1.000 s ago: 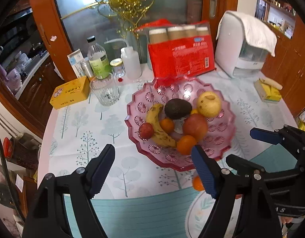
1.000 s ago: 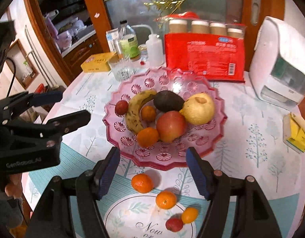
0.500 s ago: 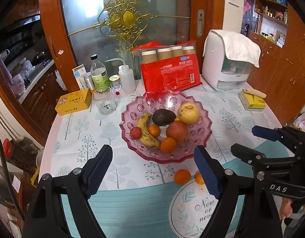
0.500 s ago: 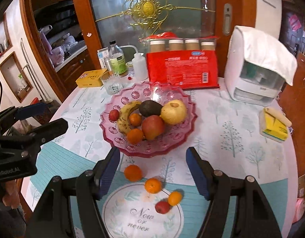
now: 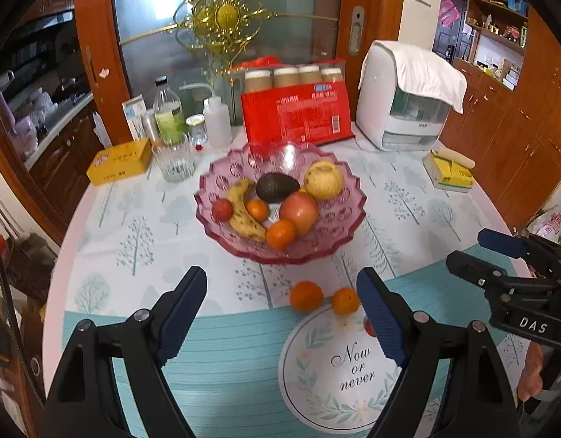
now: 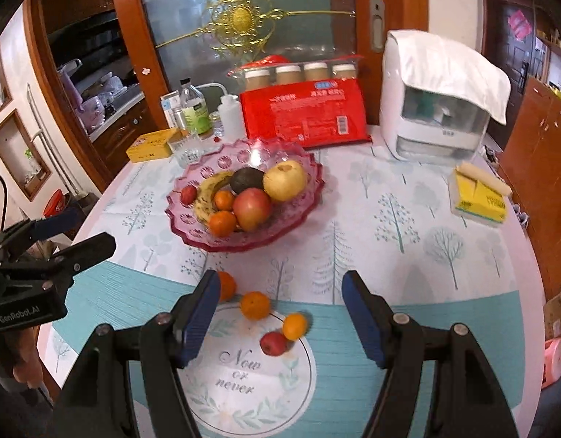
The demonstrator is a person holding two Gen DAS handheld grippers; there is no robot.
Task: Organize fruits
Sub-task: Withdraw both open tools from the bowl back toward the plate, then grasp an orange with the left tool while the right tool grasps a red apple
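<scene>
A pink glass bowl [image 5: 338, 233] [image 6: 192, 233] in the middle of the round table holds a banana [image 5: 244, 215], an avocado [image 5: 276, 187], a yellow apple [image 5: 323, 179], a red apple [image 5: 299, 211], tangerines and a small red fruit. Loose on the cloth in front of it lie three tangerines [image 6: 255, 304] [image 6: 295, 325] [image 6: 227, 284] and a small red fruit [image 6: 273, 343]. My left gripper [image 5: 282, 284] hangs open and empty above the near two tangerines [image 5: 306, 295] [image 5: 345, 300]. My right gripper [image 6: 282, 281] is open and empty above the loose fruit.
Behind the bowl stand a red package [image 5: 296, 118], a white appliance under a cloth [image 5: 408, 95], bottles [image 5: 169, 113], a glass [image 5: 173, 162] and a yellow box [image 5: 119, 160]. A yellow tissue pack [image 6: 479, 197] lies right. A round printed mat [image 6: 244, 372] is at the near edge.
Both grippers have drawn back from the bowl toward the table's near edge, so the bowl looks smaller and the loose fruit and mat show. The left jaws stand slightly wider.
</scene>
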